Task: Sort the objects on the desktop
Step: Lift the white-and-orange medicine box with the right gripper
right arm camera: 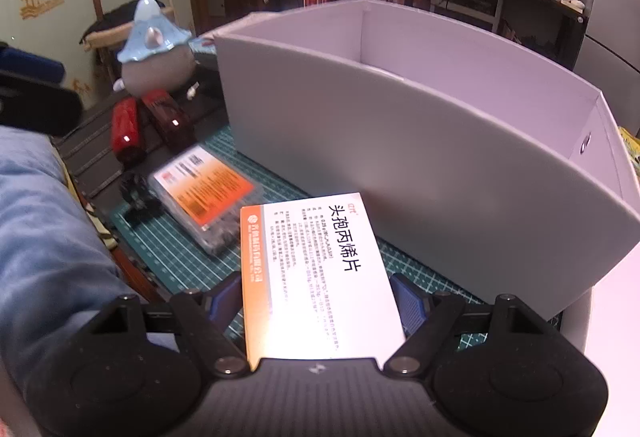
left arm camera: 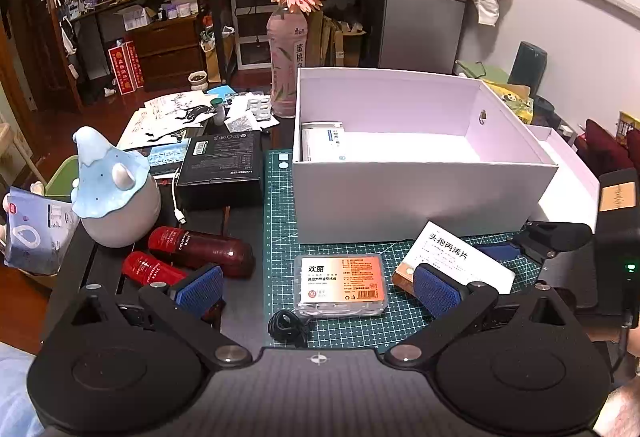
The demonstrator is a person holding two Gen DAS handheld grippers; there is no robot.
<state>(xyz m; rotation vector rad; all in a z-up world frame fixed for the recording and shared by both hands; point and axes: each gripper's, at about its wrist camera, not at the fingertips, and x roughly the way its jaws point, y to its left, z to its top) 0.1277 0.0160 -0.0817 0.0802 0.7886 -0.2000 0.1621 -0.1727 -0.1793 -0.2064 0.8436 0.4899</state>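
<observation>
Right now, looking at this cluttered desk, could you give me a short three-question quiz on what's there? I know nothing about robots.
1. True or false: the large white cardboard box is empty.
2. What lies between the fingers of the right tool? A: a steel spoon. B: a white-and-orange medicine carton. C: a glass mug.
3. How many dark red cylindrical tubes lie beside the blue-capped ceramic figure?
Key: 1 false, a white packet lies in its left corner. 2 B. 3 two.
</observation>
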